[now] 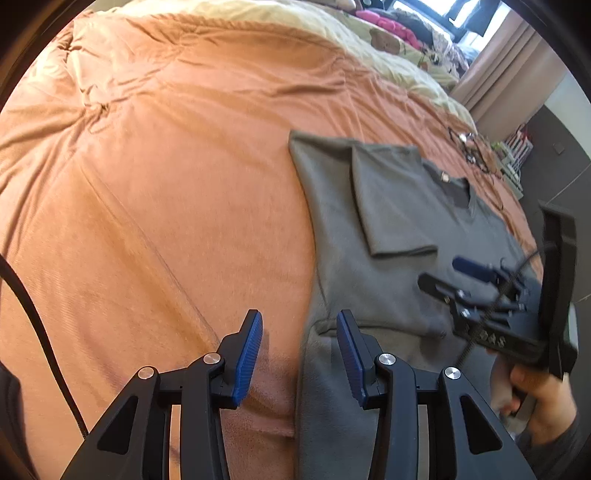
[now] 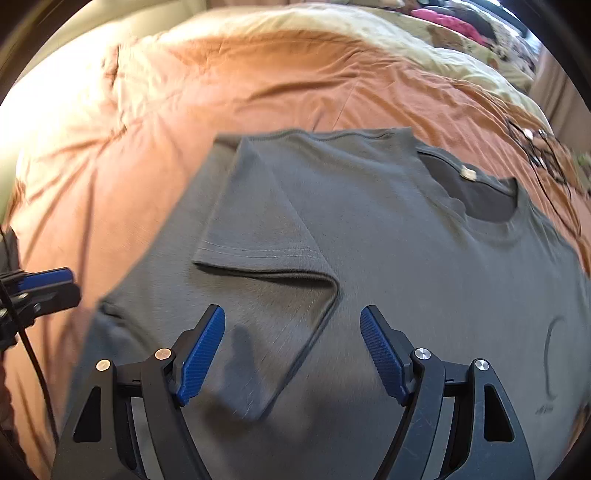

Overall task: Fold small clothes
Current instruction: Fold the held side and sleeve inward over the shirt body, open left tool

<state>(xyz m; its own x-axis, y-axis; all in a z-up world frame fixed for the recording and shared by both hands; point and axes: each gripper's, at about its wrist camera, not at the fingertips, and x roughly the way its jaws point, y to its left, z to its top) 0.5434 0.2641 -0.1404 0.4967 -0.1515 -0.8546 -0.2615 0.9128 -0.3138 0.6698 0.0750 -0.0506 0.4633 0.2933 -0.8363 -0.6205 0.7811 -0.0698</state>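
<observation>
A grey T-shirt (image 1: 340, 221) (image 2: 424, 266) lies flat on an orange bedspread (image 1: 166, 166), neckline (image 2: 476, 195) at the far right. Its left sleeve (image 2: 258, 229) (image 1: 391, 199) is folded inward over the chest. My left gripper (image 1: 299, 321) is open and hovers over the shirt's left side edge, one finger above the bedspread and one above the cloth, pads not pressing. My right gripper (image 2: 292, 314) is open above the shirt's middle, just below the folded sleeve's corner. The right gripper (image 1: 447, 275) also shows in the left wrist view, the left gripper (image 2: 48, 284) in the right wrist view.
A pale blanket (image 1: 332, 33) and a heap of pink and dark clothes (image 1: 399, 26) lie at the bed's far end. Dark cables (image 1: 476, 151) rest on the bedspread beyond the collar. A curtain (image 1: 513, 66) hangs at right. A hand (image 1: 535, 391) holds the right gripper.
</observation>
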